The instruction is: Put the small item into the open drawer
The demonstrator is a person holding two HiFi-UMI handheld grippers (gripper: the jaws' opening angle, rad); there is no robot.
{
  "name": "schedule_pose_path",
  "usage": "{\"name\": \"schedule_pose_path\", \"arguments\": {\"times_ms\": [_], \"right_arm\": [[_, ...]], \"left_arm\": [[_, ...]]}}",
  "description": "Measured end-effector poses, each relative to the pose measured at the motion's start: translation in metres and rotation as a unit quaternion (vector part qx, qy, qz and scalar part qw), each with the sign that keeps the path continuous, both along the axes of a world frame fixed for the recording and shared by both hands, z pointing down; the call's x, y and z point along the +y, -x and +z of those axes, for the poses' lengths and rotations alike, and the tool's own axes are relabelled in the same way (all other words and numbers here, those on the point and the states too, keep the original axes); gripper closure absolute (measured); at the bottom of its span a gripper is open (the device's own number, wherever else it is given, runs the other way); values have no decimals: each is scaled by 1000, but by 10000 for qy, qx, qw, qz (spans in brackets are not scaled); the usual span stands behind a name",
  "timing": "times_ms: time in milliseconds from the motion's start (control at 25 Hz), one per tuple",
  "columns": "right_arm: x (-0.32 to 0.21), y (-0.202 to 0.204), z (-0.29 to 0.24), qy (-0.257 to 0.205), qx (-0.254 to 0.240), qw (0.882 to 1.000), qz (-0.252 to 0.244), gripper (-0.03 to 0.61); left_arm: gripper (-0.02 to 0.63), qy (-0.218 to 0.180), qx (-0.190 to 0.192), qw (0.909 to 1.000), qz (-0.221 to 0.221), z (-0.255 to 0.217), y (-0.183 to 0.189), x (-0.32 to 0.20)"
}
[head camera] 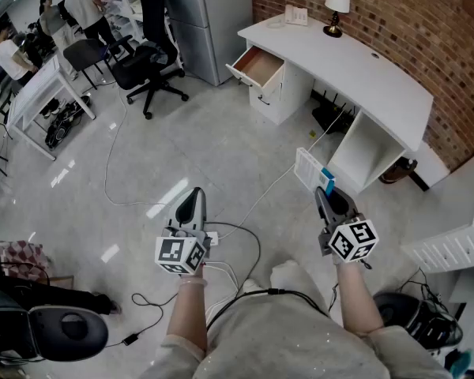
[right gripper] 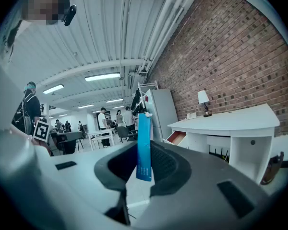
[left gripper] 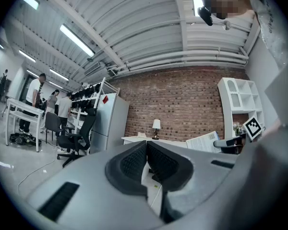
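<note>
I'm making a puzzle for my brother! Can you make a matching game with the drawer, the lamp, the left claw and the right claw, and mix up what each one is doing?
Things:
1. drawer
2. lamp
3. left claw
4. right claw

States:
A. shut on a flat blue packet
B. standing on the white desk by the brick wall
C. pulled open
D. shut, with nothing in it

Pairs: 1-C, 2-B, 3-D, 4-A

The white desk (head camera: 363, 65), drawer (head camera: 261, 65) open, bears 1 lamp (head camera: 336, 6); cables (head camera: 266, 190) cross the floor (head camera: 182, 148).
</note>
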State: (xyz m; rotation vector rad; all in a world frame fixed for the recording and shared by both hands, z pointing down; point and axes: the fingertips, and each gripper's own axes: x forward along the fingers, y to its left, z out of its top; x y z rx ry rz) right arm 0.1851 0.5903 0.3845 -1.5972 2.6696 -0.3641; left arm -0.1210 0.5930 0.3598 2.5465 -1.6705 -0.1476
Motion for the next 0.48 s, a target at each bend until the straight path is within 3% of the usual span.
{"name": "schedule_pose_path", "arguments": {"times_ms": [480], "right_arm": [[6, 7, 16, 81, -85, 9997, 215, 506]], "left_arm": [[607, 87, -15, 9999, 50, 11, 17, 4]]}}
